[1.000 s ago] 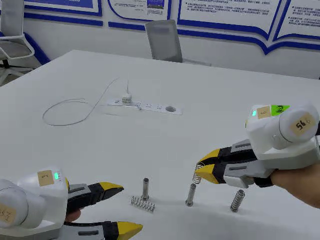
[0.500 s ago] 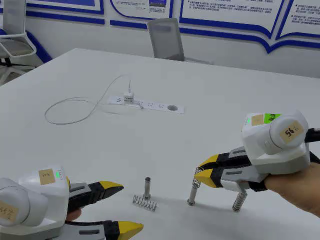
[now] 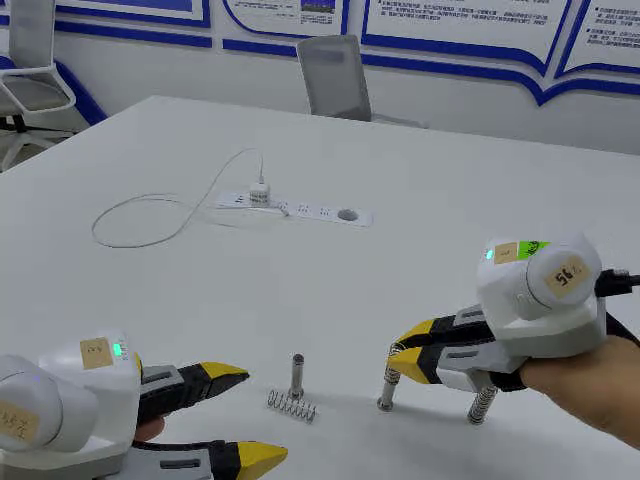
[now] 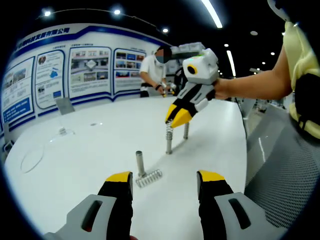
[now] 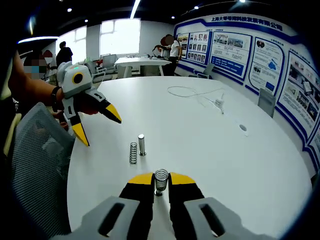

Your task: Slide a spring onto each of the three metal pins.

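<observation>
Three metal pins stand on the white table point(image 3: 300, 270). The left pin point(image 3: 297, 375) is bare, with a loose spring point(image 3: 291, 404) lying at its foot. My right gripper point(image 3: 400, 356) is shut on a spring point(image 3: 393, 362) that sits over the top of the middle pin point(image 3: 387, 390); in the right gripper view the spring point(image 5: 160, 179) shows between the yellow tips. The right pin point(image 3: 482, 404) wears a spring. My left gripper point(image 3: 245, 415) hangs open at the lower left, short of the loose spring point(image 4: 149, 176) and bare pin point(image 4: 140, 163).
A white power strip point(image 3: 295, 210) with a looping cable point(image 3: 150, 215) lies mid-table. A grey chair point(image 3: 335, 78) stands behind the far edge. People stand at another table in the background point(image 5: 170, 50).
My right gripper has lowered with its spring, from just left of and above the middle pin down onto its top. The left gripper has stayed put; the head camera shifted slightly.
</observation>
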A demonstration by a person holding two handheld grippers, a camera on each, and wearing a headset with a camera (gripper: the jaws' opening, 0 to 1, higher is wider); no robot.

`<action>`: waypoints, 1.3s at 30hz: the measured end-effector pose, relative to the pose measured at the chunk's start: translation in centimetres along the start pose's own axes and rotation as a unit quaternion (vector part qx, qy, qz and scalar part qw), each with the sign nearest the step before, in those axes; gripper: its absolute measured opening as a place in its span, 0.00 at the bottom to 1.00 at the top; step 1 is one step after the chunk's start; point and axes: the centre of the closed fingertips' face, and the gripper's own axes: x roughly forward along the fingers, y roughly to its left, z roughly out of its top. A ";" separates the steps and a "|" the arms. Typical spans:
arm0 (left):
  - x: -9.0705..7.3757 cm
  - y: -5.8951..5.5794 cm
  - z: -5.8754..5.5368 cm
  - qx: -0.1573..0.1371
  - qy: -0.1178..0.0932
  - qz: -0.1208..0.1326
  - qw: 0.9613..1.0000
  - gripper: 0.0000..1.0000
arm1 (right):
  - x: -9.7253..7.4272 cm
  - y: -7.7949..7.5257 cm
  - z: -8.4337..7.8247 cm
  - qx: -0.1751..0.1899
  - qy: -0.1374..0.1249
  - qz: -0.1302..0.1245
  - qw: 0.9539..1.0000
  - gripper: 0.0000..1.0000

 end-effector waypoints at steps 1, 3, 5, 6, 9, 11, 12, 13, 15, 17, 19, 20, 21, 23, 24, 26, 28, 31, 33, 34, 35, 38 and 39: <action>0.0 0.0 0.0 -0.001 0.000 0.000 1.000 0.53 | 0.1 0.0 -0.1 0.001 0.001 0.000 1.000 0.12; 0.0 0.0 -0.1 -0.001 0.001 0.000 1.000 0.53 | 0.3 0.0 -0.5 0.005 0.003 0.000 1.000 0.12; 0.0 0.0 -0.2 -0.001 0.003 0.000 1.000 0.53 | 0.5 0.0 -0.8 0.008 0.006 0.001 1.000 0.12; 0.0 0.0 -0.2 -0.001 0.003 0.000 1.000 0.53 | 0.6 0.1 -0.9 0.009 0.007 0.001 1.000 0.12; 0.0 -0.1 -0.2 0.000 0.003 0.000 1.000 0.53 | 0.9 0.1 -1.3 0.011 0.012 0.003 1.000 0.12; 0.0 -0.1 -0.1 -0.001 0.002 0.000 1.000 0.53 | 1.1 0.1 -1.5 0.013 0.017 0.003 1.000 0.12; 0.0 -0.1 -0.1 0.000 0.003 0.000 1.000 0.53 | 1.1 0.2 -1.6 0.012 0.018 0.003 1.000 0.12; 0.0 -0.1 -0.1 0.000 0.003 0.000 1.000 0.53 | 1.2 0.1 -1.6 0.012 0.019 0.002 1.000 0.12; 0.0 -0.1 -0.1 0.000 0.003 -0.001 1.000 0.53 | 1.4 0.1 -1.8 0.011 0.022 0.002 1.000 0.12; 0.0 -0.2 -0.1 0.001 0.004 -0.001 1.000 0.52 | 1.5 0.2 -2.1 0.013 0.025 0.002 1.000 0.12; 0.0 -0.3 -0.1 0.001 0.005 -0.002 1.000 0.52 | 1.6 0.2 -2.2 0.013 0.026 0.001 1.000 0.12; 0.0 -0.3 -0.2 0.001 0.005 -0.002 1.000 0.52 | 1.7 0.2 -2.3 0.015 0.028 0.002 0.999 0.12; 0.0 -0.3 -0.2 0.001 0.005 -0.002 1.000 0.52 | 1.7 0.2 -2.5 0.016 0.029 0.001 0.999 0.12; -0.1 -0.4 -0.2 0.001 0.005 -0.002 1.000 0.52 | 1.8 0.2 -2.7 0.019 0.031 0.001 0.999 0.12; -0.1 -0.4 -0.2 0.001 0.006 -0.002 1.000 0.52 | 1.8 0.3 -2.7 0.020 0.032 0.002 0.999 0.12; -0.1 -0.3 -0.3 0.001 0.006 -0.001 1.000 0.52 | 1.9 0.3 -2.9 0.019 0.034 0.001 0.999 0.12; -0.1 -0.3 -0.3 0.001 0.005 -0.001 1.000 0.52 | 2.0 0.3 -3.1 0.021 0.037 0.002 0.999 0.12; -0.1 -0.3 -0.3 0.001 0.005 0.000 1.000 0.52 | 2.0 0.3 -3.1 0.023 0.037 0.001 0.999 0.12; -0.1 -0.3 -0.3 0.000 0.004 0.000 1.000 0.52 | 2.1 0.3 -3.2 0.023 0.038 0.002 0.999 0.12; -0.1 -0.3 -0.3 0.000 0.004 0.000 1.000 0.52 | 2.0 0.3 -3.2 0.022 0.038 0.001 0.999 0.12; -0.1 -0.3 -0.3 0.000 0.004 0.000 1.000 0.52 | 2.0 0.3 -3.2 0.020 0.038 -0.001 0.999 0.12; -0.1 -0.2 -0.2 0.000 0.003 0.001 1.000 0.52 | 1.7 0.3 -3.1 0.019 0.036 -0.003 0.999 0.14; -0.1 -0.2 -0.2 -0.001 0.003 0.001 1.000 0.52 | 1.6 0.2 -3.0 0.017 0.034 -0.005 0.999 0.15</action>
